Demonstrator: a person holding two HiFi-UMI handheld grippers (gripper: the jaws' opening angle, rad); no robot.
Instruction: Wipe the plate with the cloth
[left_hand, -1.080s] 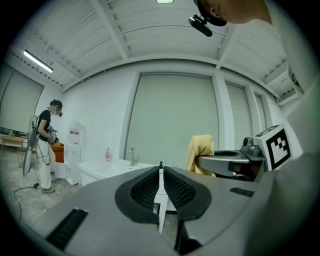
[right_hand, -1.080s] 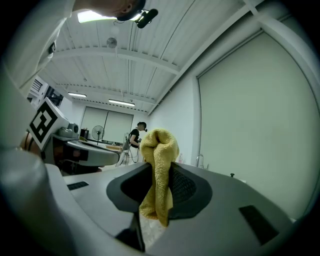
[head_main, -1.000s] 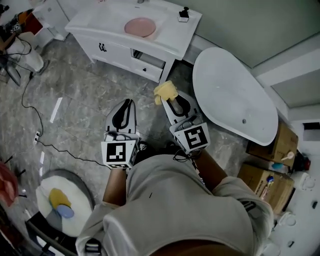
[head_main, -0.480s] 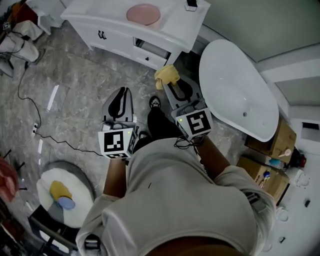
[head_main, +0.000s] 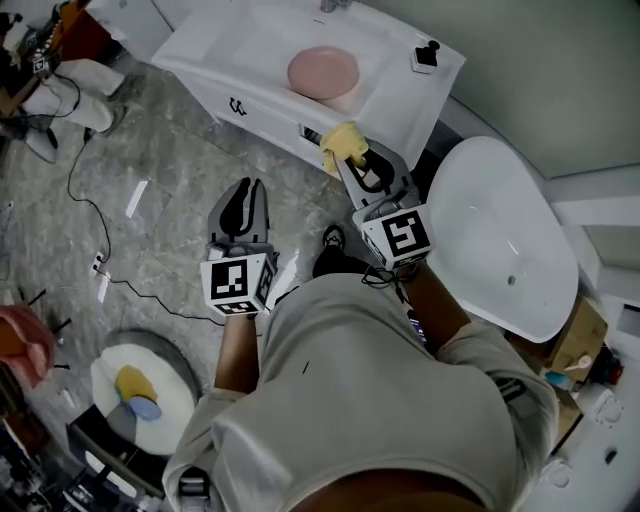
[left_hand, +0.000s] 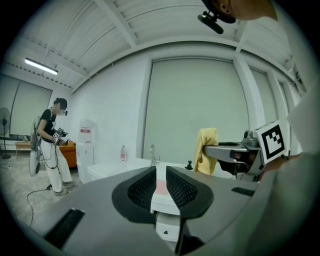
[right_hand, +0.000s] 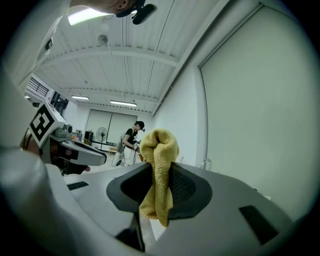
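Note:
A pink plate (head_main: 323, 72) lies on the white vanity counter (head_main: 250, 45) at the top of the head view. My right gripper (head_main: 350, 160) is shut on a bunched yellow cloth (head_main: 342, 143), held in the air near the counter's front edge, short of the plate. In the right gripper view the cloth (right_hand: 159, 150) fills the gap between the jaws and bulges above them. My left gripper (head_main: 243, 205) hangs over the floor to the left, with only a narrow slit between its jaws and nothing in them. Through that slit a strip of the pink plate (left_hand: 161, 188) shows.
A white bathtub (head_main: 505, 240) stands at the right of the vanity. A small black item (head_main: 428, 52) sits on the counter's right end and a faucet (left_hand: 152, 152) behind the plate. A cable (head_main: 90, 215) trails over the floor. Another person (left_hand: 50, 145) stands far left.
The vanity and plate have come nearer in the head view. Both grippers moved forward, and the cloth now sits by the counter's front edge. The hold on the cloth is unchanged.

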